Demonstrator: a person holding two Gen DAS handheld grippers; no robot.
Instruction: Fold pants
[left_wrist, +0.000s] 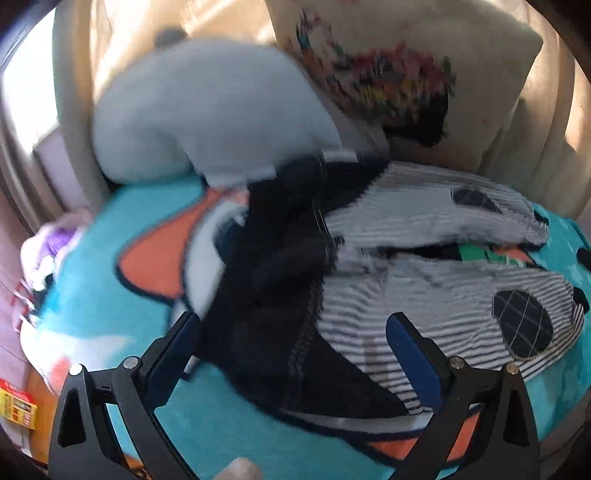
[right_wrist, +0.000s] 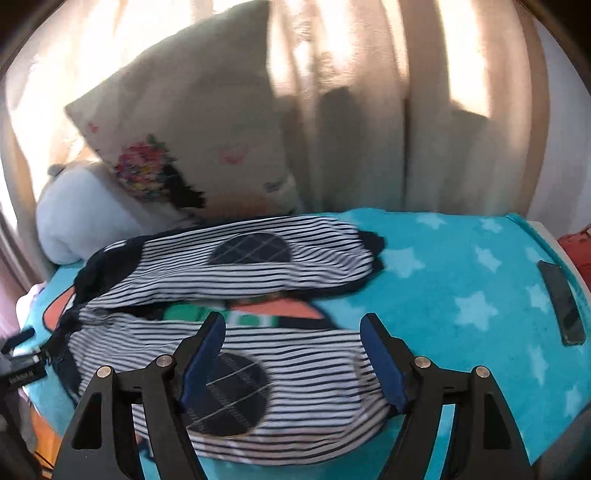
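The pants (left_wrist: 424, 306) are white with thin navy stripes, a dark waist (left_wrist: 280, 266) and dark plaid knee patches (left_wrist: 522, 325). They lie spread on a turquoise blanket (left_wrist: 221, 424), waist to the left and the two legs running right. My left gripper (left_wrist: 291, 319) hangs open over the dark waist, nothing pinched between its blue pads. In the right wrist view the pants (right_wrist: 295, 369) lie with both legs apart. My right gripper (right_wrist: 293, 318) stands open just above the near leg, beside its knee patch (right_wrist: 229, 395). The picture is blurred in both views.
A cream pillow with embroidered flowers (right_wrist: 184, 129) and a pale plush toy (left_wrist: 192, 110) lean at the bed's far side against curtains (right_wrist: 369, 110). A dark phone (right_wrist: 561, 306) lies on the starred blanket (right_wrist: 461, 295) at the right. A yellow box (left_wrist: 16, 406) sits low left.
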